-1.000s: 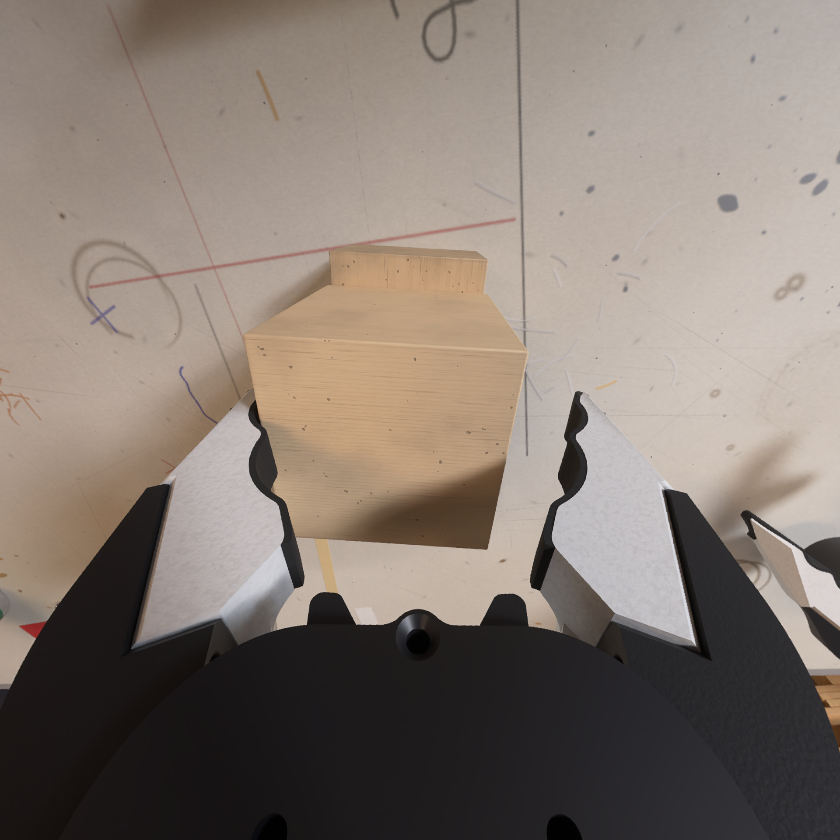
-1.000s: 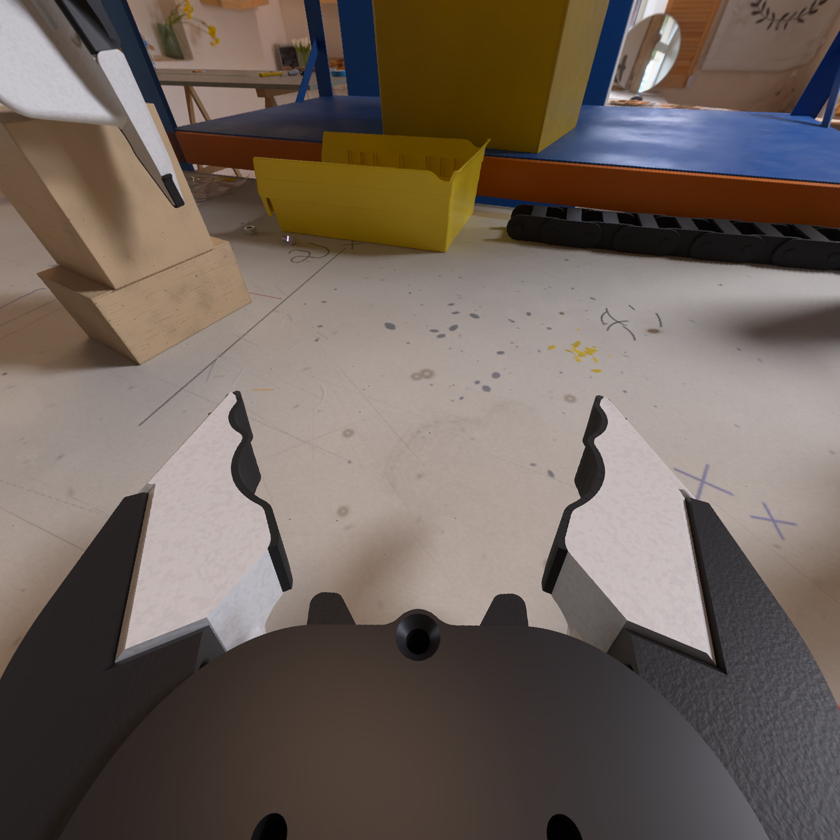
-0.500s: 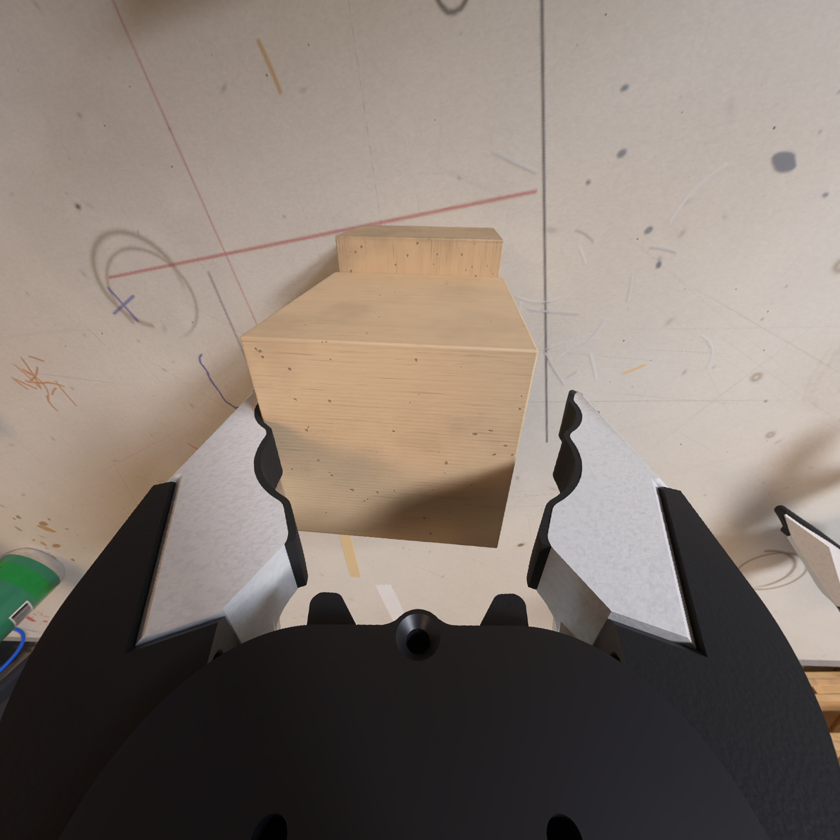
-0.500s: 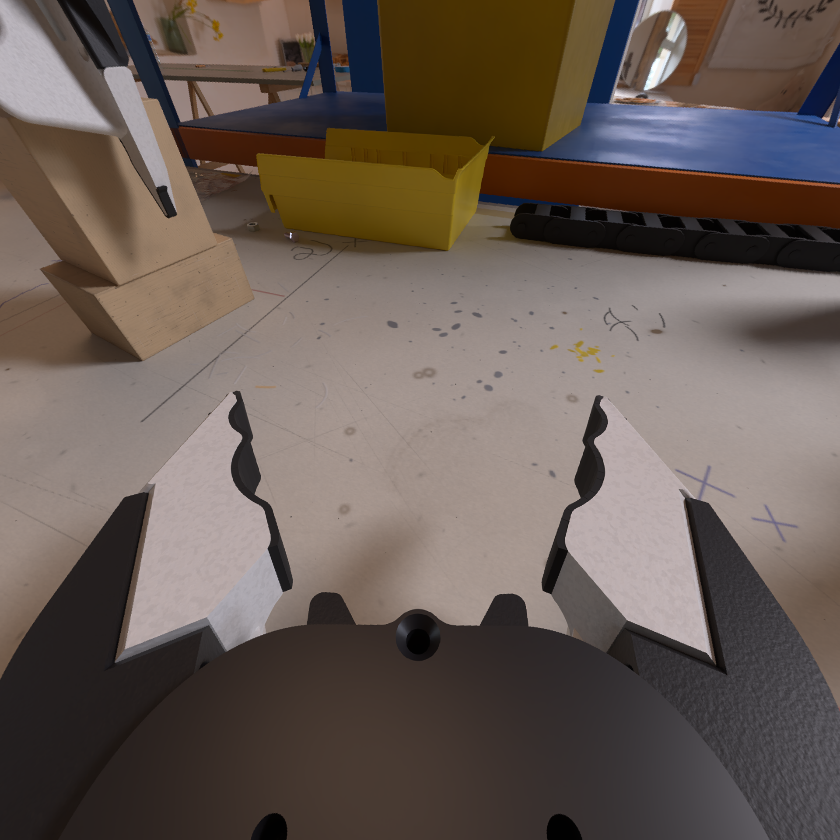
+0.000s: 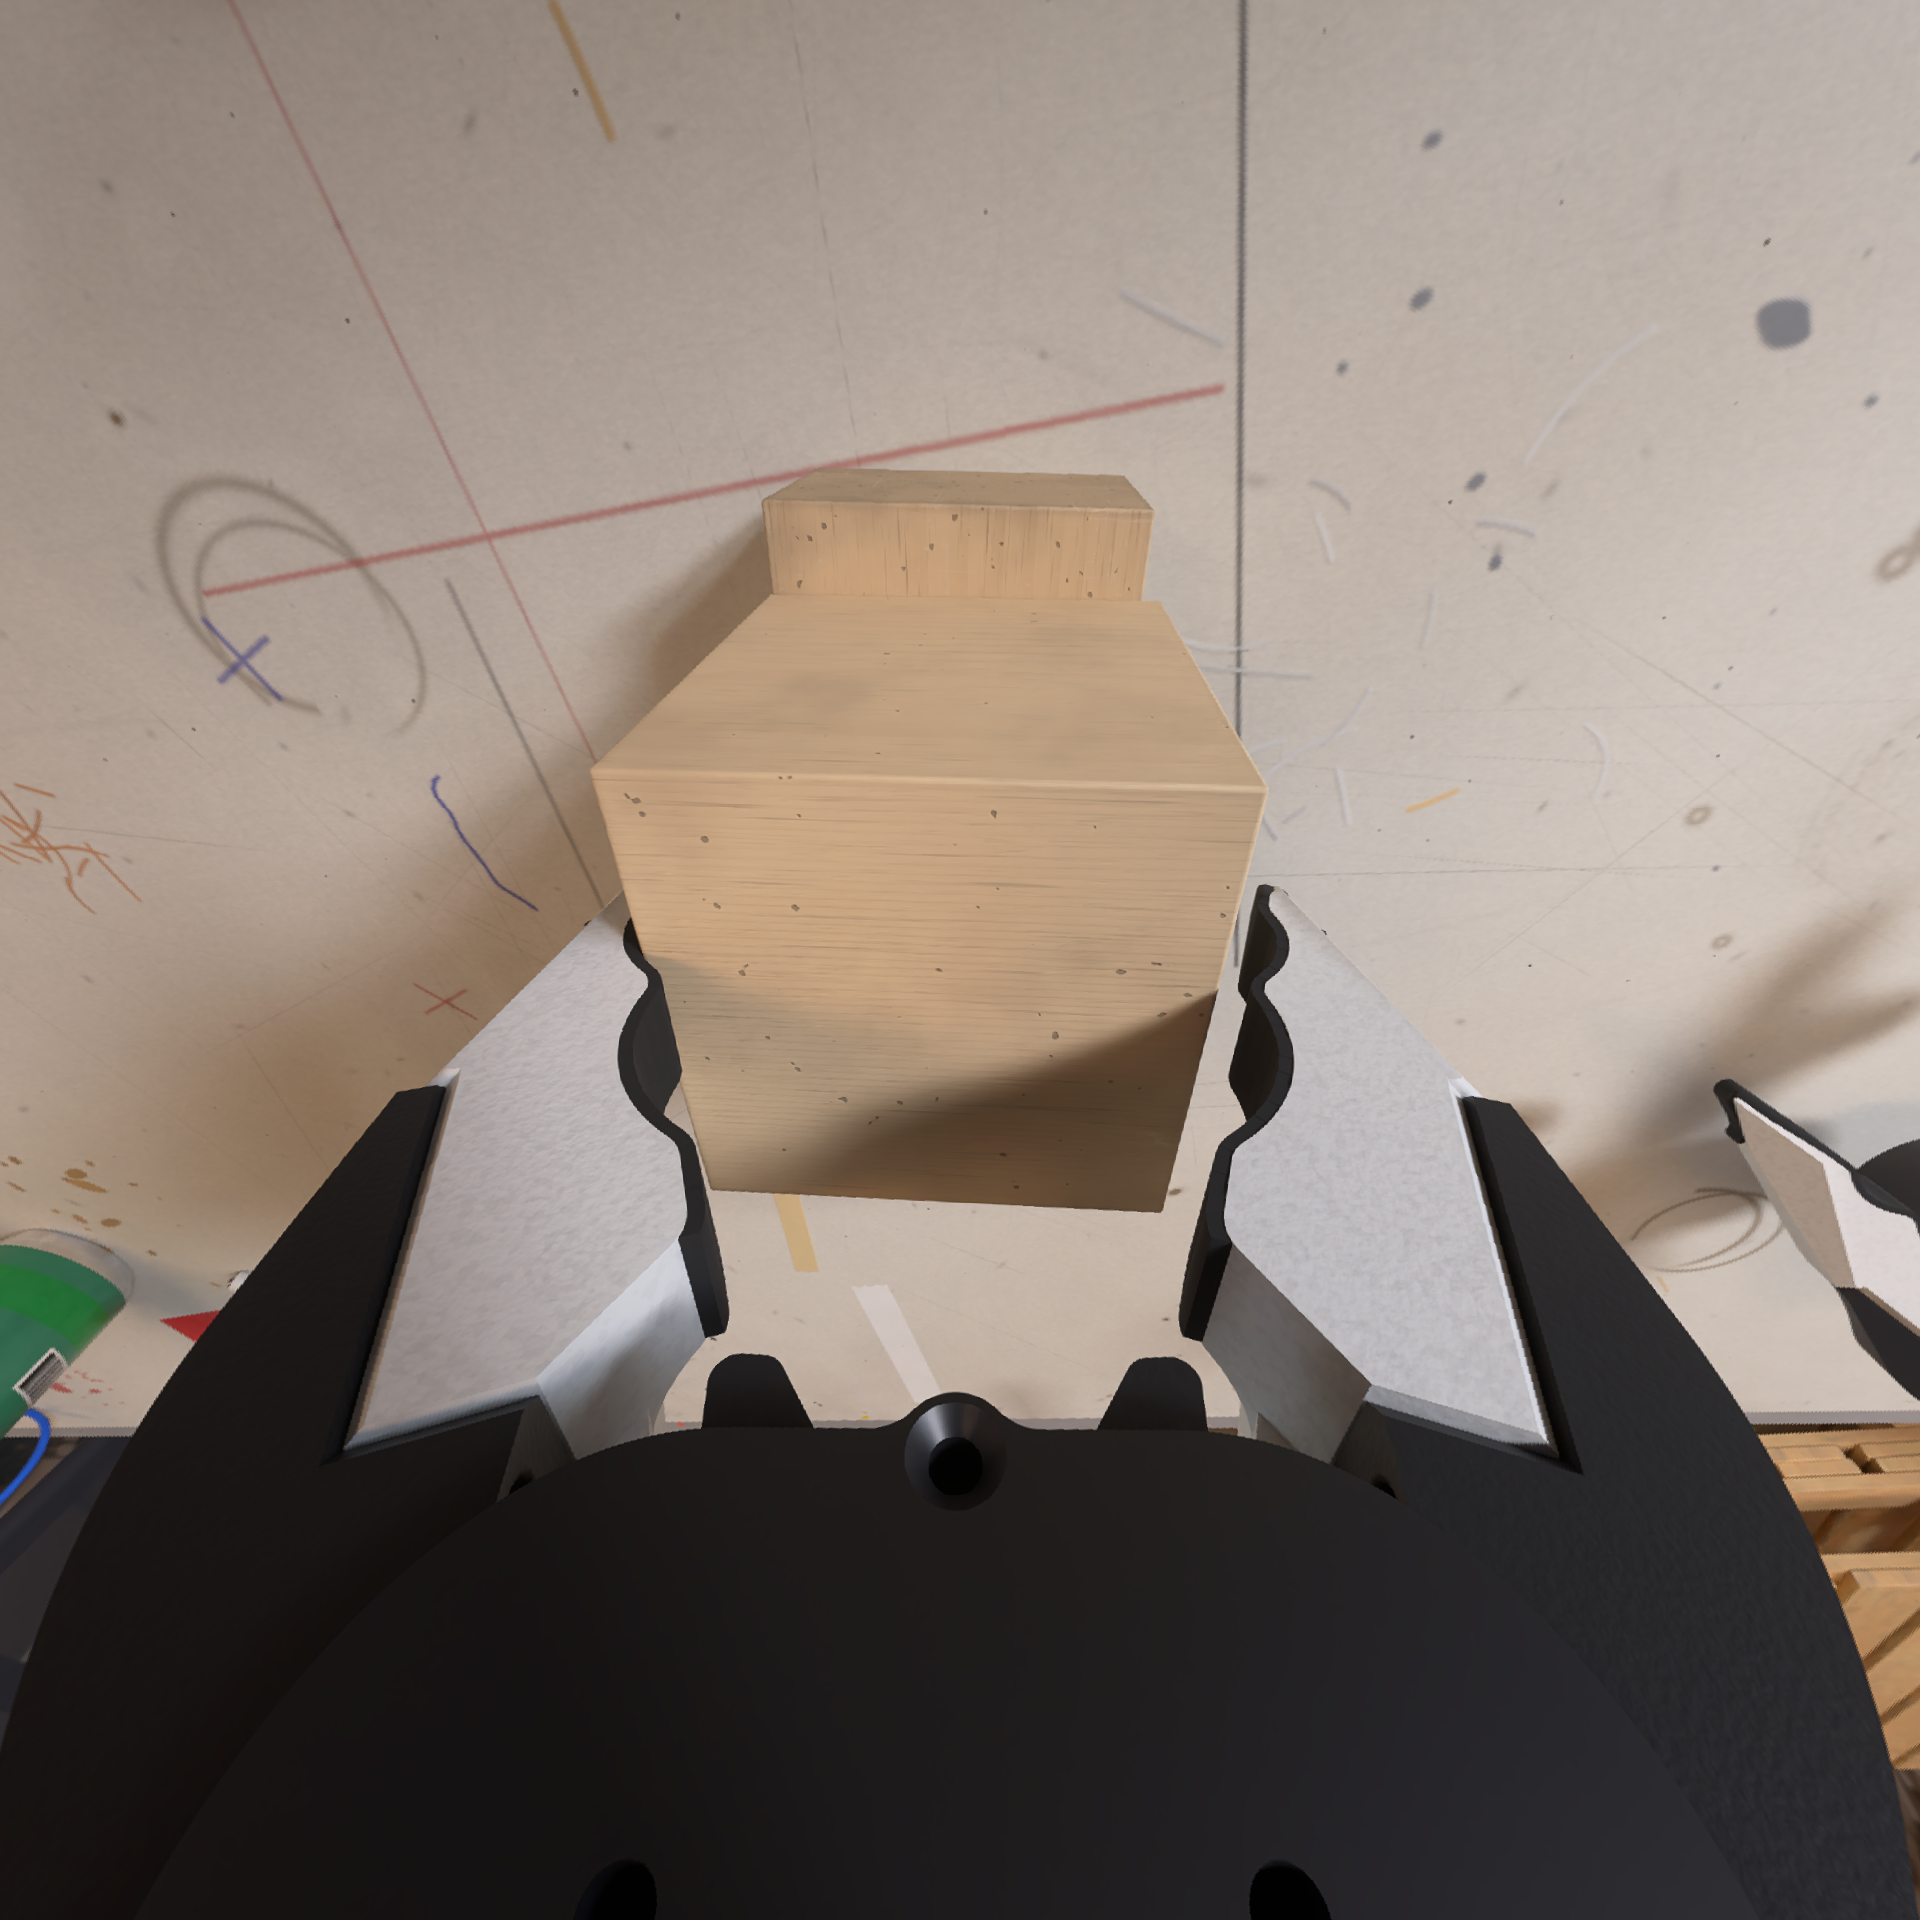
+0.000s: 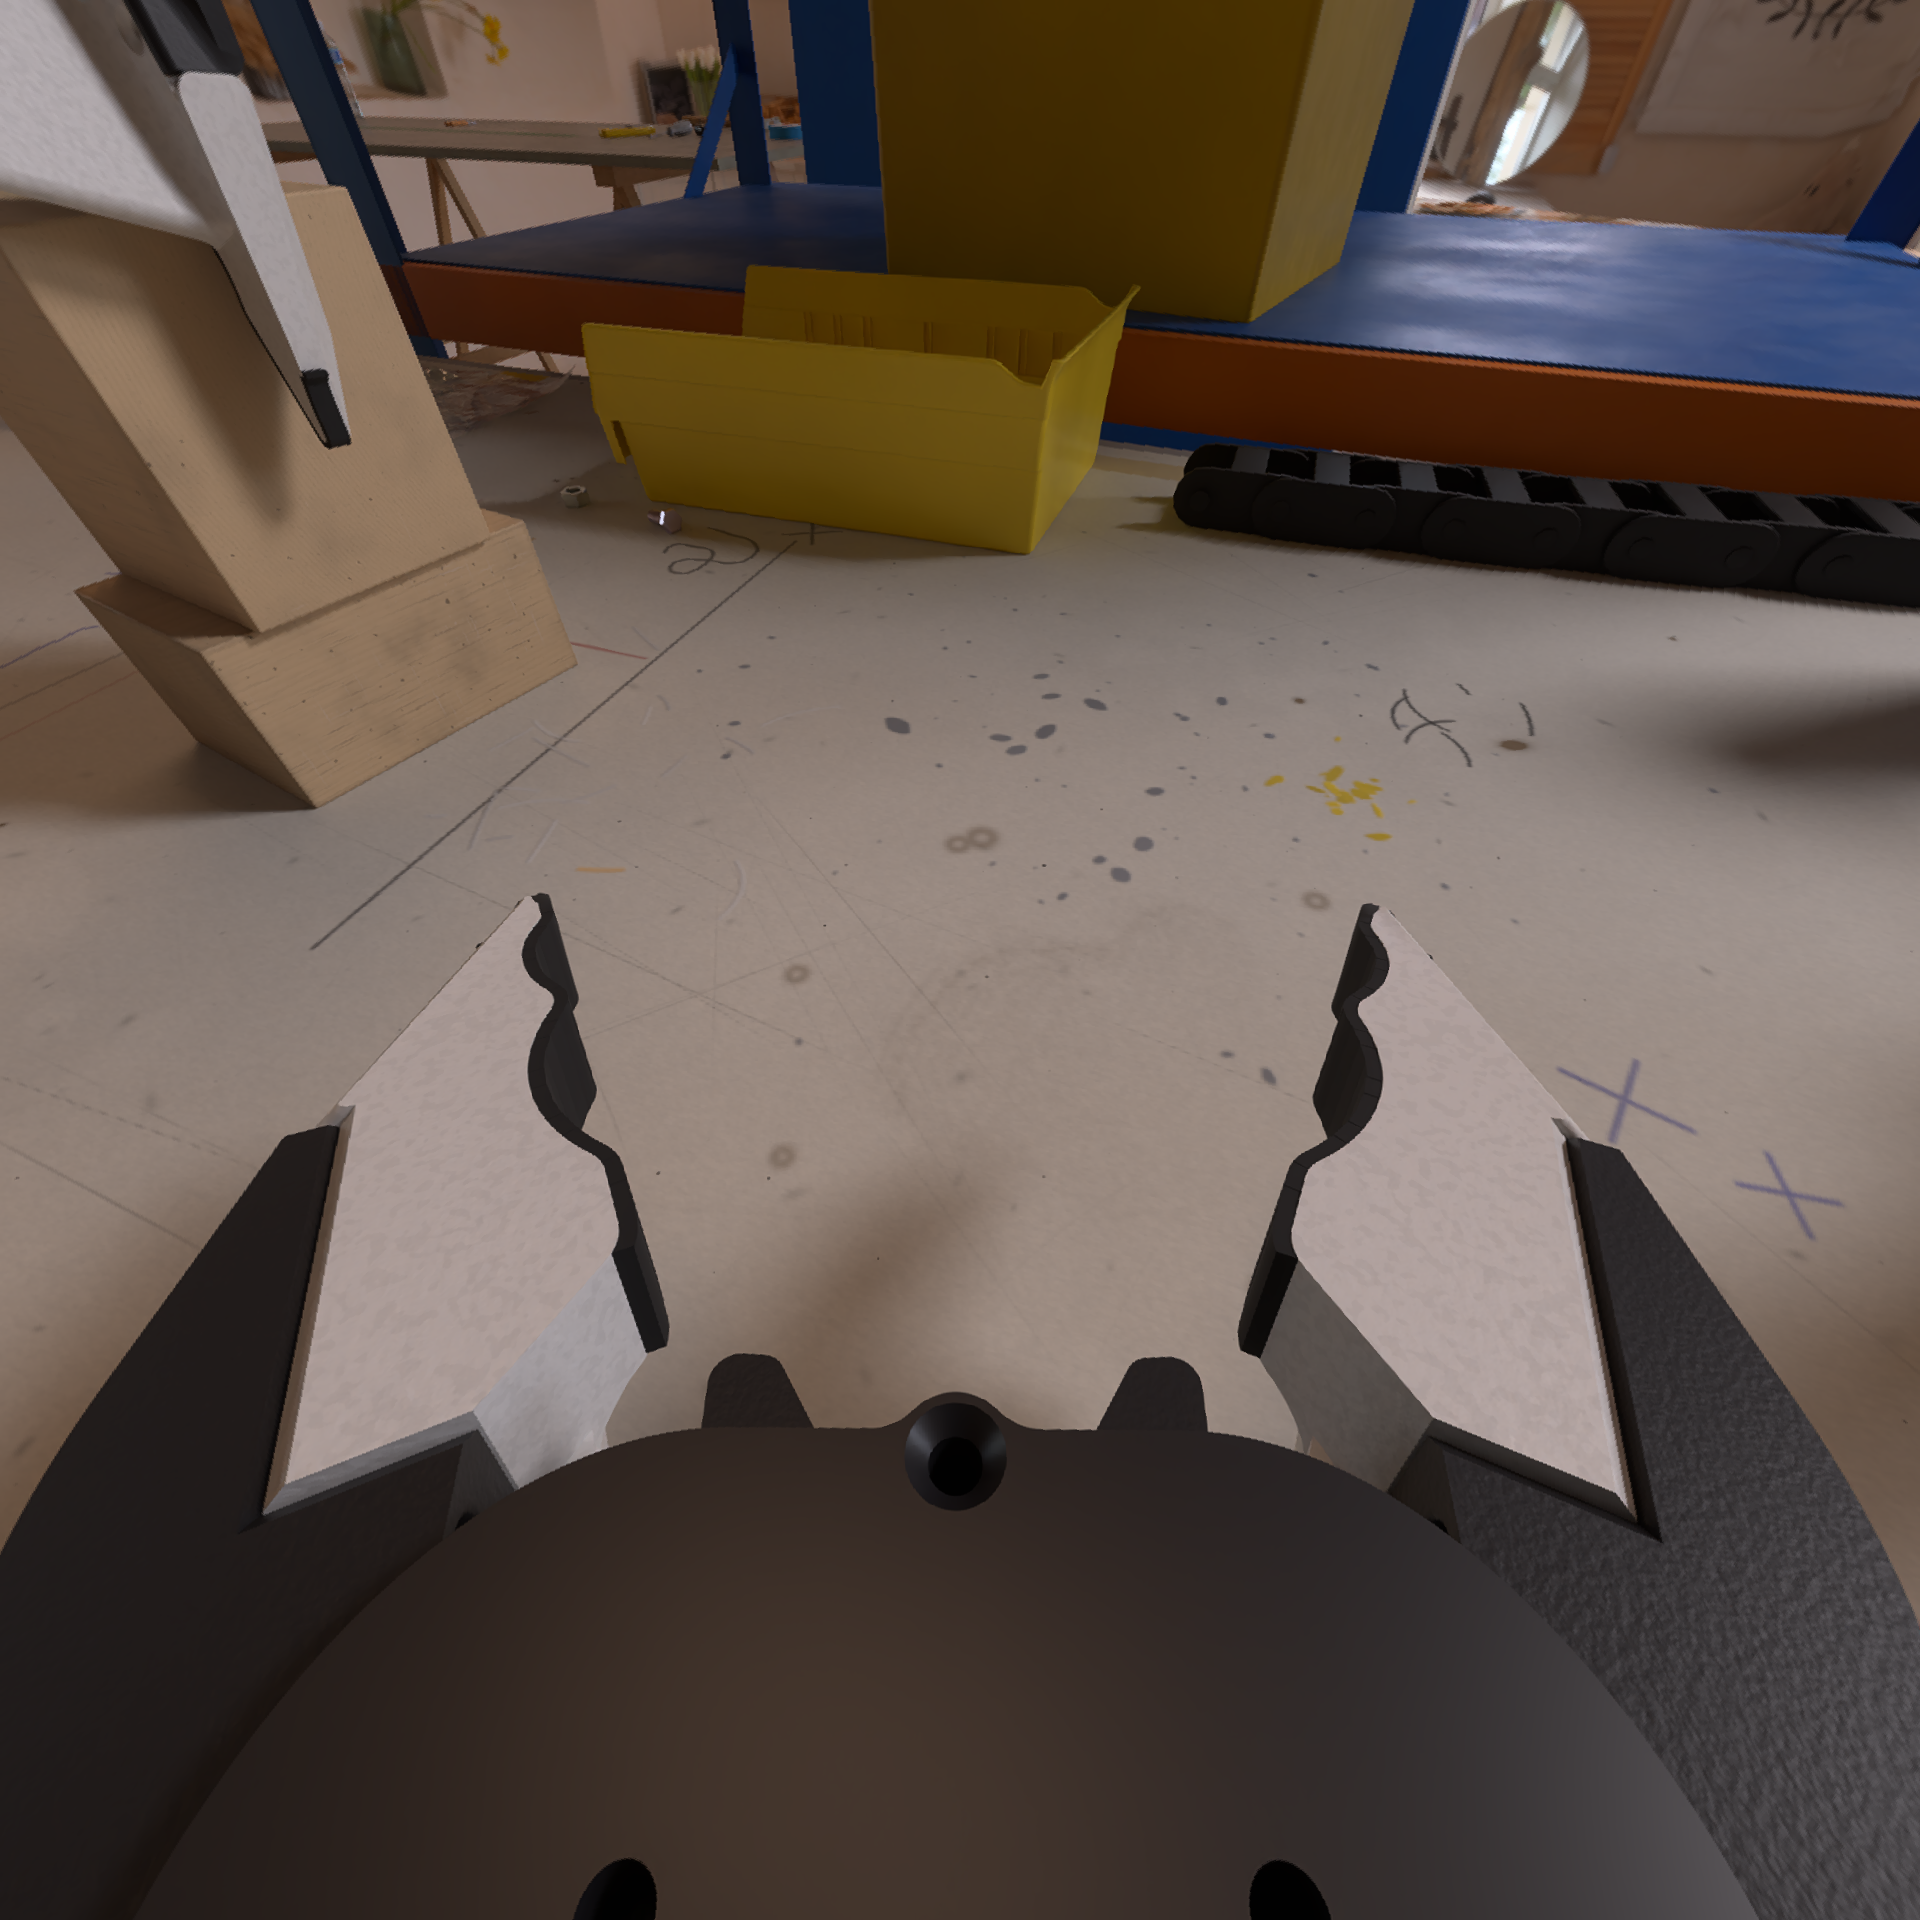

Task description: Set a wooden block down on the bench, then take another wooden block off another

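Observation:
Two pale wooden blocks are stacked on the bench [image 5: 1558, 675]. The upper block [image 5: 935, 914] rests on the lower block [image 5: 956, 540], which shows behind it. My left gripper [image 5: 945, 909] points down over the stack with its jaws astride the upper block. The left pad is against the block's side and a thin gap shows on the right. In the right wrist view the upper block [image 6: 177, 436] sits on the lower block [image 6: 353, 665], with a left fingertip [image 6: 208, 208] across it. My right gripper [image 6: 954, 904] is open and empty, low over bare bench right of the stack. One of its fingers [image 5: 1818, 1216] shows at the left view's edge.
A low yellow bin [image 6: 862, 436] stands behind the stack, with a taller yellow bin [image 6: 1112, 135] on a blue shelf [image 6: 1610, 270]. A black cable chain [image 6: 1558, 520] lies along the back. A green can [image 5: 52, 1309] and the bench's near edge [image 5: 1714, 1418] are close by.
The left gripper's jaws have narrowed around the upper block, and it has shifted slightly relative to the stack. The upper block still rests on the lower one. The right gripper has barely moved.

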